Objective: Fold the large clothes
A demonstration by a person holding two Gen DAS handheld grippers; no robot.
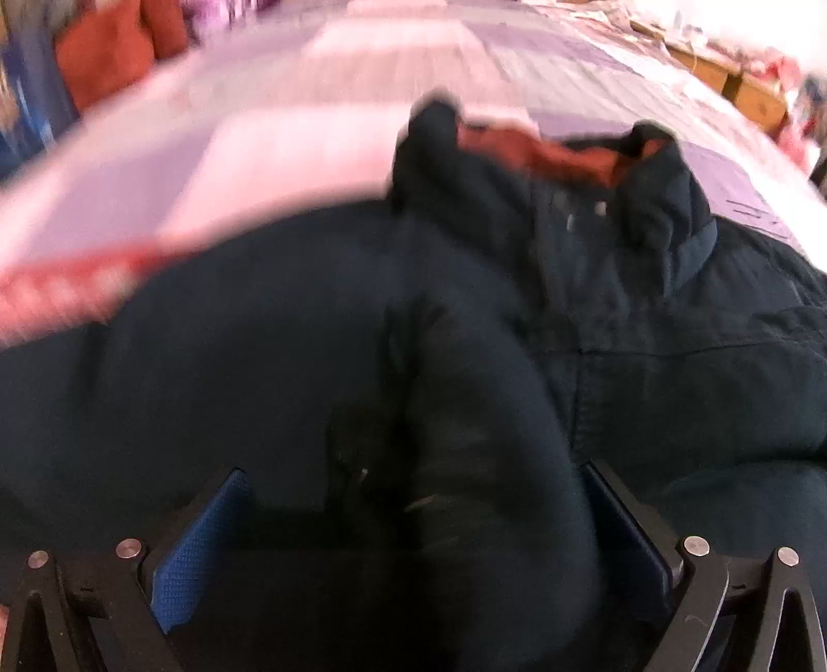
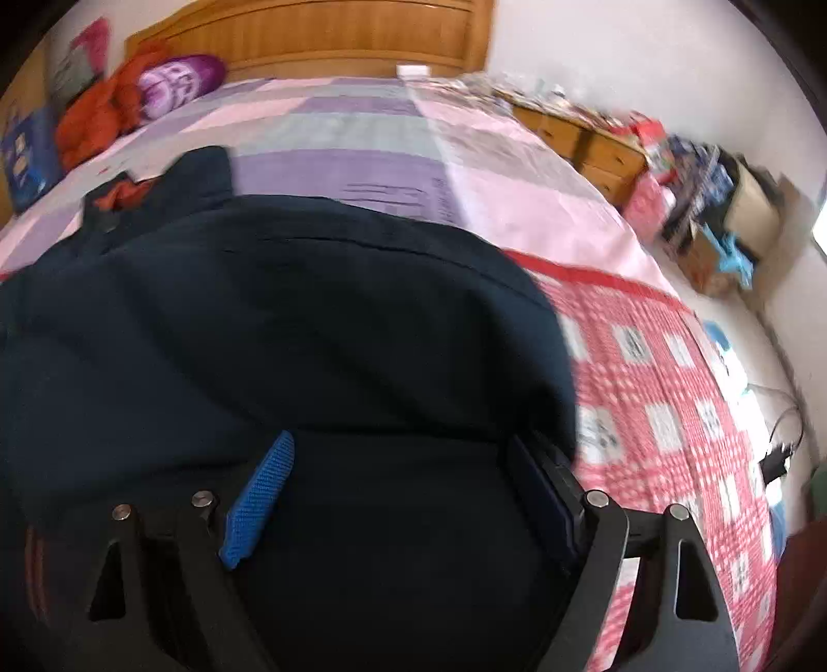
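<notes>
A large dark navy jacket (image 1: 646, 320) with a rust-orange collar lining (image 1: 542, 150) lies spread on the bed. In the left wrist view my left gripper (image 1: 411, 473) hangs just over it, jaws wide apart. A raised fold of the cloth (image 1: 465, 413) runs up between the blue pads (image 1: 201, 543), and neither pad presses on it. This view is blurred. In the right wrist view the jacket (image 2: 284, 320) fills the lower left. My right gripper (image 2: 400, 439) stands open above the jacket's right edge, near the red-checked blanket (image 2: 661, 393). Dark cloth lies beneath its pads (image 2: 258, 496).
The bed has a pink and purple checked sheet (image 2: 362, 134) and a wooden headboard (image 2: 320, 36). An orange garment (image 2: 98, 119) and a purple pillow (image 2: 175, 82) lie at its head. Wooden drawers (image 2: 589, 139) and cluttered boxes (image 2: 723, 217) stand along the right side.
</notes>
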